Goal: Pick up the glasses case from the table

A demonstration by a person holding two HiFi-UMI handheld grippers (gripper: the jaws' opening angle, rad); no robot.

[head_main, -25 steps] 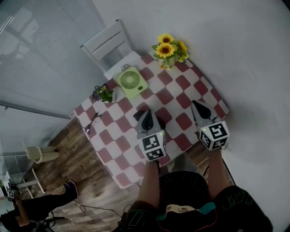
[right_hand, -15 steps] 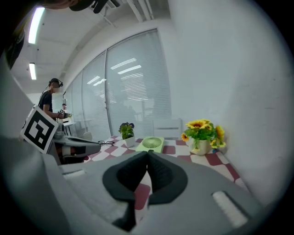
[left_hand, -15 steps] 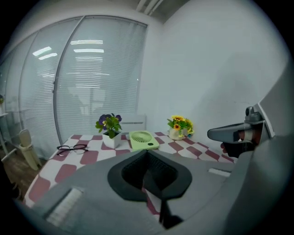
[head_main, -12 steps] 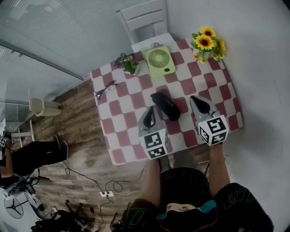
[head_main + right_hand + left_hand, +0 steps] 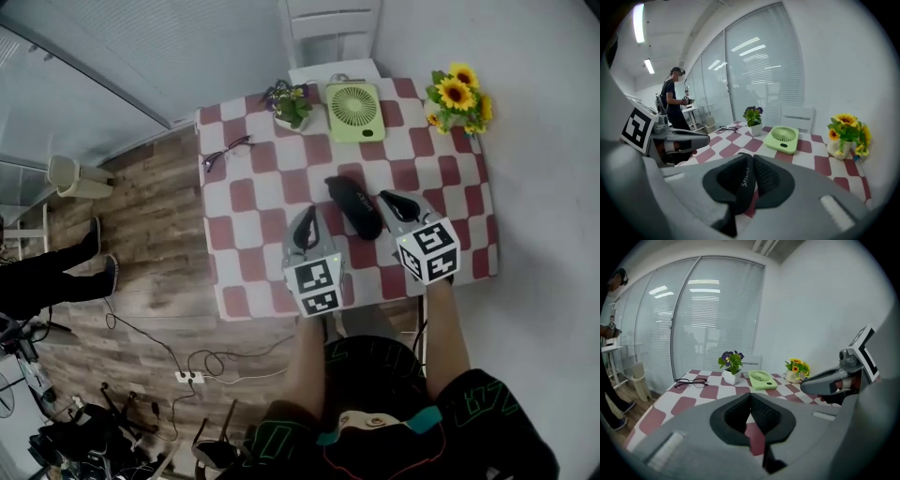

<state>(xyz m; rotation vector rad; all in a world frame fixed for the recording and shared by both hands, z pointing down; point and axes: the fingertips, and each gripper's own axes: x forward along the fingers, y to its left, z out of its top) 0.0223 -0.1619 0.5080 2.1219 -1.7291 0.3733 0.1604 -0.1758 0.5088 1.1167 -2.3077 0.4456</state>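
The black glasses case [image 5: 354,206] lies aslant on the red-and-white checked table [image 5: 246,214], near its middle. My right gripper [image 5: 386,199] hangs just right of the case's near end. Its jaws are only starting to open, with the tips still together and nothing gripped. In the right gripper view the case [image 5: 742,180] shows beyond the right gripper [image 5: 752,158]. My left gripper [image 5: 307,219] is shut and empty, a little left of the case. The left gripper [image 5: 750,394] points across the table, where the right gripper [image 5: 825,380] shows at the right.
A pair of glasses [image 5: 225,153] lies at the table's far left. A potted plant [image 5: 289,101], a green fan [image 5: 354,111] and a sunflower vase [image 5: 459,98] line the far edge, with a white chair [image 5: 330,23] behind. A person [image 5: 672,103] stands off to the left.
Both grippers have moved forward and down over the table. The right one has come up beside the case. The head view has swung, so the table now sits square.
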